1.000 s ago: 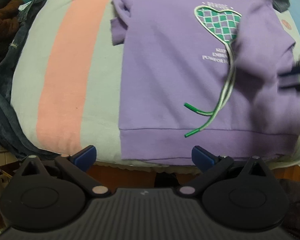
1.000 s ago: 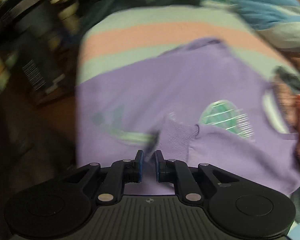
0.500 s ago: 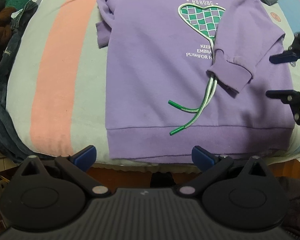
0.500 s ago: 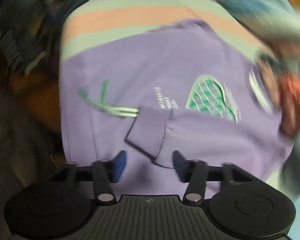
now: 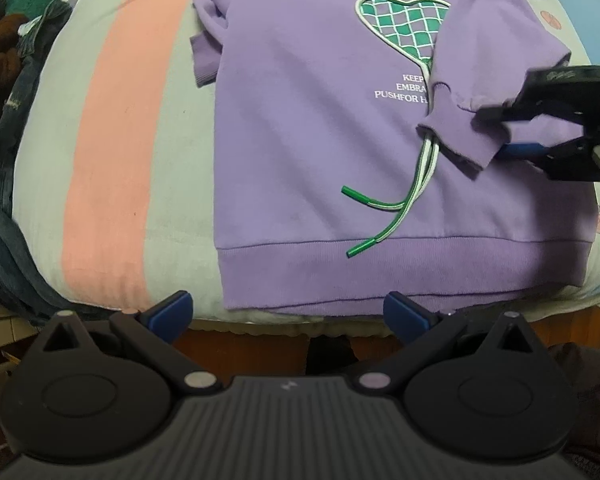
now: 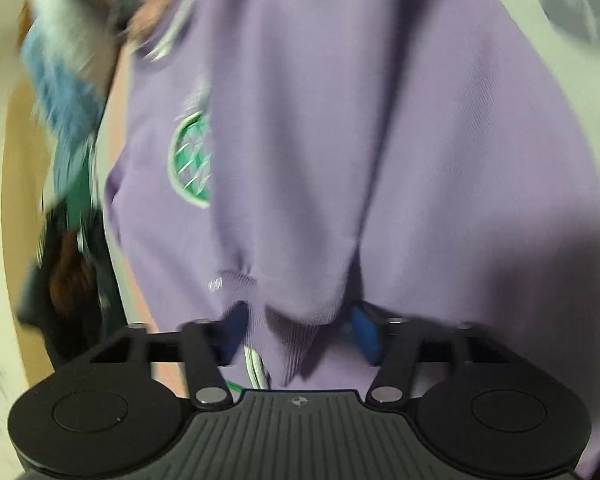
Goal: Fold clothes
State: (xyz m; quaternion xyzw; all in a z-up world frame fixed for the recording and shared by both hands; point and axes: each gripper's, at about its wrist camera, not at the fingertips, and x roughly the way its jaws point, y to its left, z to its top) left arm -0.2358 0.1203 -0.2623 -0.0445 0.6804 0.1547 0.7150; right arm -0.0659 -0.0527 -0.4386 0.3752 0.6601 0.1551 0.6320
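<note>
Left gripper (image 5: 287, 312): fingers wide, empty, over the bed (image 5: 112, 128) edge. Sweatshirt (image 5: 320, 120) lies flat: soft, light, floppy; best held by ribbed cuff (image 5: 458, 136). Right gripper (image 6: 298, 336): fingers just closing around that cuff, grip unconfirmed.

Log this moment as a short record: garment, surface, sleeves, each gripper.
garment: purple sweatshirt, front up, green checked heart print
surface: striped bedsheet
right sleeve: folded across the chest, cuff over the green drawstrings
left sleeve: bunched at the sweatshirt's far side
left gripper: open, empty, above the hem
right gripper: jaws have just been closing, cuff between its fingers; grip cannot be told
</note>
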